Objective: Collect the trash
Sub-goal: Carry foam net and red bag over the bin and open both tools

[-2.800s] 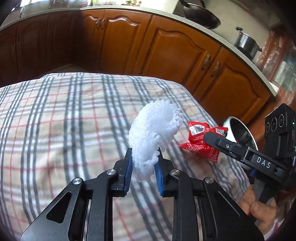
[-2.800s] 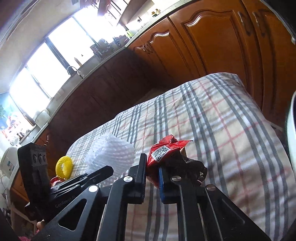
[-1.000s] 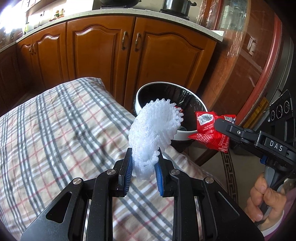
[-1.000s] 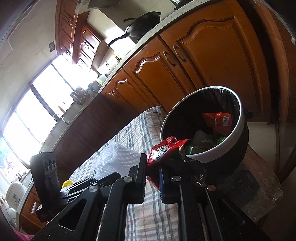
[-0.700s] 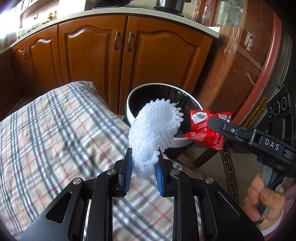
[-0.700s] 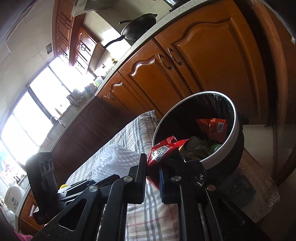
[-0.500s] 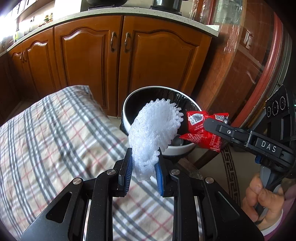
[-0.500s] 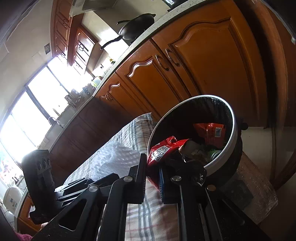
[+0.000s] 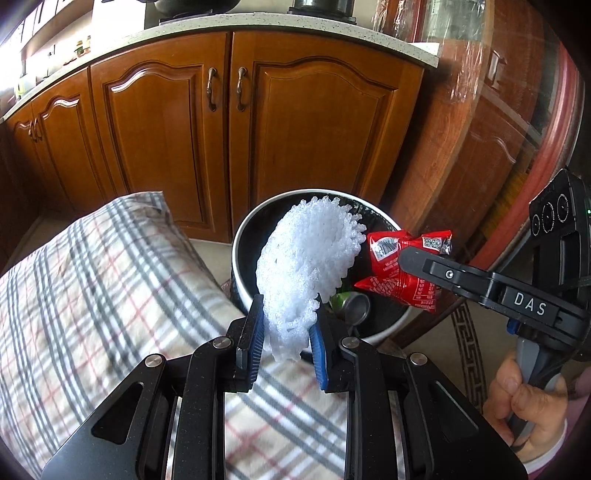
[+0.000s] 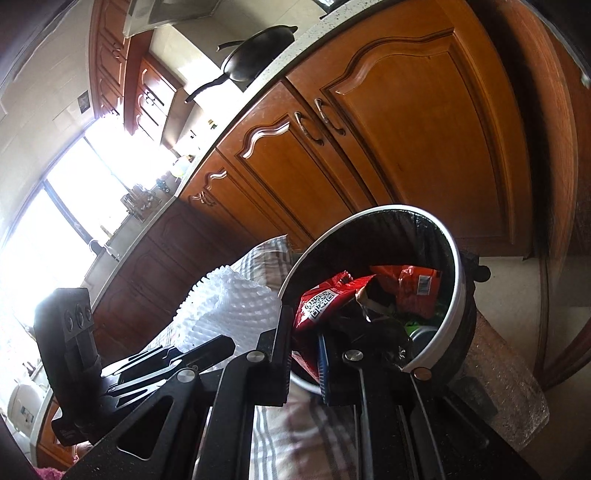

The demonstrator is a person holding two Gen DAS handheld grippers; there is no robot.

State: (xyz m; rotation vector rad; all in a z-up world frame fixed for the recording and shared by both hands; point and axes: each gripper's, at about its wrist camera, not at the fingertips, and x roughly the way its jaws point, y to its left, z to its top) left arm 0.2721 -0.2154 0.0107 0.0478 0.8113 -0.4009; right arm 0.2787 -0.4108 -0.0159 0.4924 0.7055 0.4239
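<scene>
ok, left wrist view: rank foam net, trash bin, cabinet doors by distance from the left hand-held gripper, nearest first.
1. Foam net, clamped in the left hand-held gripper.
2. Trash bin, just beyond the checked cloth's edge, behind the net.
3. Cabinet doors, farthest, across the back under the counter.

A home kitchen: carved wooden cabinets with metal handles run under a speckled pale counter, and a black wok sits on it. A bright window lights a sink with a tap and small bottles along the far stretch. A checked cloth and a white-rimmed bin holding wrappers stand in front.
</scene>
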